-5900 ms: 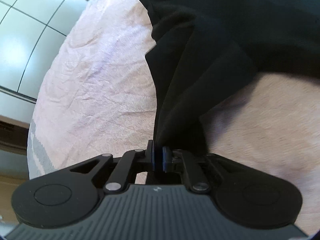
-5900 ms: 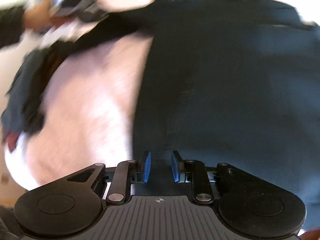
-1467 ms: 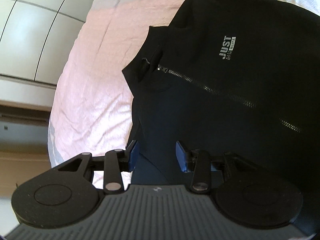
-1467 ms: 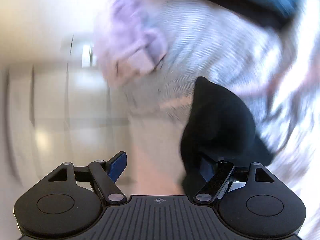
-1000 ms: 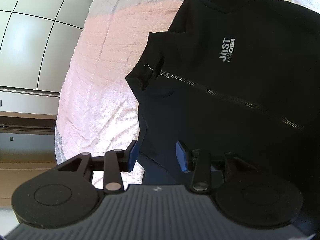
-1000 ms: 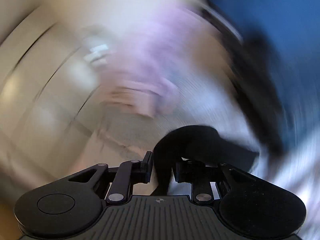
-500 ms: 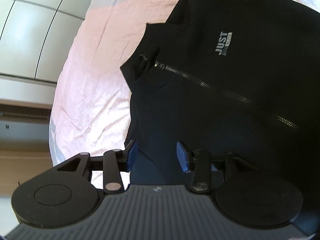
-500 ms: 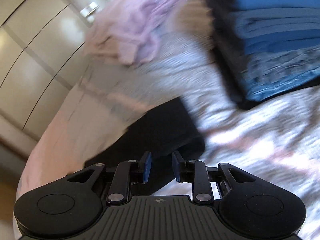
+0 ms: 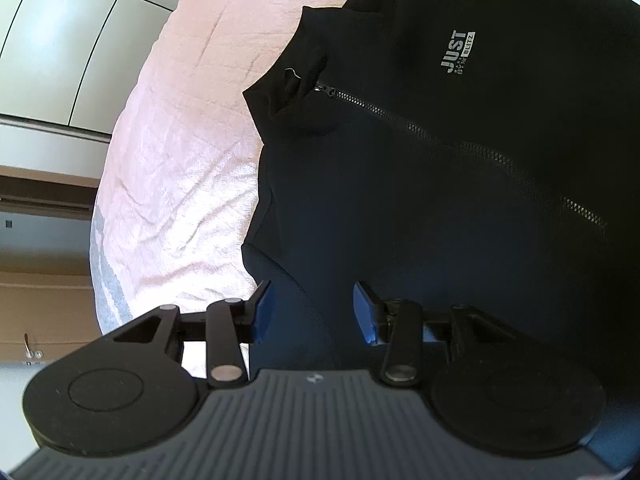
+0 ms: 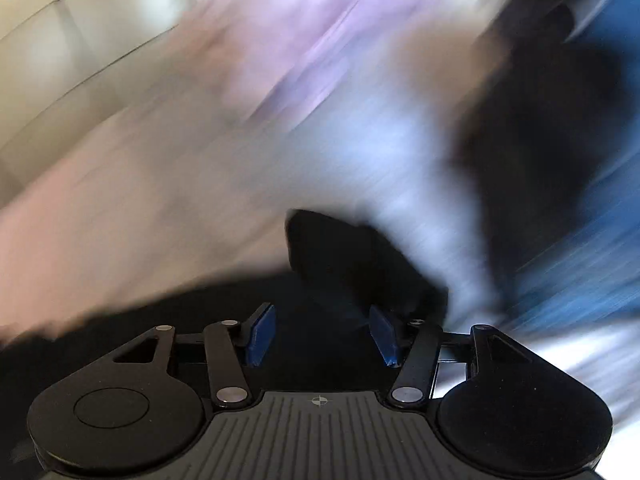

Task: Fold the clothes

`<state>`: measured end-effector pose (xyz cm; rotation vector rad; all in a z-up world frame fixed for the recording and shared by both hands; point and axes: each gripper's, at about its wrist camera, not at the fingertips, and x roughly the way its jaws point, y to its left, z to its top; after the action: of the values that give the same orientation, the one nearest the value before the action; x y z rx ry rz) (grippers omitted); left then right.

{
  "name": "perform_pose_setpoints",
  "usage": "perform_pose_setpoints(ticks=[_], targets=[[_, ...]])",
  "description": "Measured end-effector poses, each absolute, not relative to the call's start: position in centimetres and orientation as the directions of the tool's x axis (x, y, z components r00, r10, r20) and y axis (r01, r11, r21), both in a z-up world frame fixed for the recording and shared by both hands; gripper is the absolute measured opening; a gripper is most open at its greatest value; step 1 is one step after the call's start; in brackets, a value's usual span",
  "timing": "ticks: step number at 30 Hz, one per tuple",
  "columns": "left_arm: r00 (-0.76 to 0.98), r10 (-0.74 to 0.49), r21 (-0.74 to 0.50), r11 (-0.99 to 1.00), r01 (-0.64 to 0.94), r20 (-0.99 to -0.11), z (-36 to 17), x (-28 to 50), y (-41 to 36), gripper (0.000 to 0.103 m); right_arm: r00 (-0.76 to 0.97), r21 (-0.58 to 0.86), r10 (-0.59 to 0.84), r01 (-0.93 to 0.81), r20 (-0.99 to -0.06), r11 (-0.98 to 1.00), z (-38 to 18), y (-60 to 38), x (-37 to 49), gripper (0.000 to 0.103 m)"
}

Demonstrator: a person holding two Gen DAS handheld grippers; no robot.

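Hoodie [image 9: 460, 184] looks soft, limp, fairly heavy; best pinched at its hem. Left tongs [image 9: 312, 312] gape; right tongs [image 10: 322, 334], just opening, grip nothing.

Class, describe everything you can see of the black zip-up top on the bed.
The black zip-up top is soft, matte fabric, spread front up on the pink bedspread. A metal zipper runs along its middle, closed to the collar, and pale lettering reading JUST BLITZ marks the chest. The collar is rumpled. The left tool stands open over its edge.
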<state>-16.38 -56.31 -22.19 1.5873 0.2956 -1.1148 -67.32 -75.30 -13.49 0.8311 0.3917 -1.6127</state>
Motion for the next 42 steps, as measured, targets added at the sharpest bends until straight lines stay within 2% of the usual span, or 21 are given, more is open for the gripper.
perform_pose_setpoints(ticks=[2,6,10,16,20,24,28,32,34,35,36,37,38,42], targets=[[0.518,-0.354,0.624,-0.351,0.698,-0.778,-22.6,-16.3,-57.0,0.040,-0.074,0.212,-0.729,0.933,-0.681,-0.292,-12.1,-74.1,-69.5,0.056],[0.508,-0.363,0.619,-0.347,0.705,-0.782,-23.3,-16.4,-58.6,0.040,0.009,0.264,-0.728,0.935,-0.686,-0.237,-10.7,-72.2,-69.4,0.056],[0.495,-0.389,0.618,-0.322,0.717,-0.777,-23.4,-15.8,-60.1,0.040,0.233,0.386,-0.691,0.919,-0.684,-0.073,-10.5,-72.1,-64.8,0.056],[0.454,-0.418,0.585,-0.272,0.764,-0.787,-24.2,-11.7,-62.0,0.040,0.559,0.477,-0.464,0.829,-0.687,0.293,-12.6,-74.4,-54.1,0.056],[0.367,-0.449,0.490,-0.195,0.850,-0.815,-24.4,-6.9,-64.5,0.040,0.623,0.438,-0.332,0.757,-0.708,0.485,-12.5,-77.5,-46.4,0.057],[0.232,-0.503,0.351,-0.153,0.924,-0.833,-24.8,-2.6,-67.5,0.040,0.663,0.357,-0.272,0.651,-0.698,0.669,-11.5,-80.9,-38.9,0.058],[0.090,-0.519,0.236,-0.222,0.946,-0.850,-26.6,-1.1,-70.4,0.040,0.669,0.269,-0.194,0.523,-0.718,0.809,-12.0,-83.0,-31.7,0.059],[0.066,-0.480,0.215,-0.262,0.941,-0.875,-29.7,-0.1,-73.0,0.043,0.625,0.169,-0.152,0.424,-0.766,0.890,-14.0,-83.2,-26.4,0.060],[0.047,-0.448,0.178,-0.255,0.950,-0.893,-30.9,0.6,-73.7,0.034,0.601,0.151,-0.142,0.410,-0.786,0.900,-15.4,-83.6,-25.0,0.060],[0.031,-0.444,0.157,-0.250,0.955,-0.896,-31.0,0.7,-73.6,0.017,0.590,0.148,-0.142,0.416,-0.795,0.897,-16.1,-83.9,-24.6,0.060],[0.015,-0.440,0.137,-0.245,0.960,-0.898,-31.0,0.8,-73.4,0.011,0.579,0.153,-0.147,0.437,-0.802,0.886,-16.3,-84.1,-24.3,0.060],[0.012,-0.460,0.131,-0.228,0.965,-0.888,-30.5,1.2,-72.9,0.010,0.568,0.158,-0.151,0.457,-0.809,0.876,-16.5,-84.3,-24.1,0.040],[0.006,-0.493,0.111,-0.183,0.977,-0.870,-29.3,2.0,-72.3,0.010,0.559,0.162,-0.155,0.475,-0.815,0.865,-16.6,-84.5,-23.8,0.011],[-0.003,-0.595,0.014,-0.024,1.000,-0.804,-25.2,5.3,-70.6,0.010,0.623,0.202,-0.192,0.505,-0.758,0.839,-12.3,-86.0,-23.8,0.008]])
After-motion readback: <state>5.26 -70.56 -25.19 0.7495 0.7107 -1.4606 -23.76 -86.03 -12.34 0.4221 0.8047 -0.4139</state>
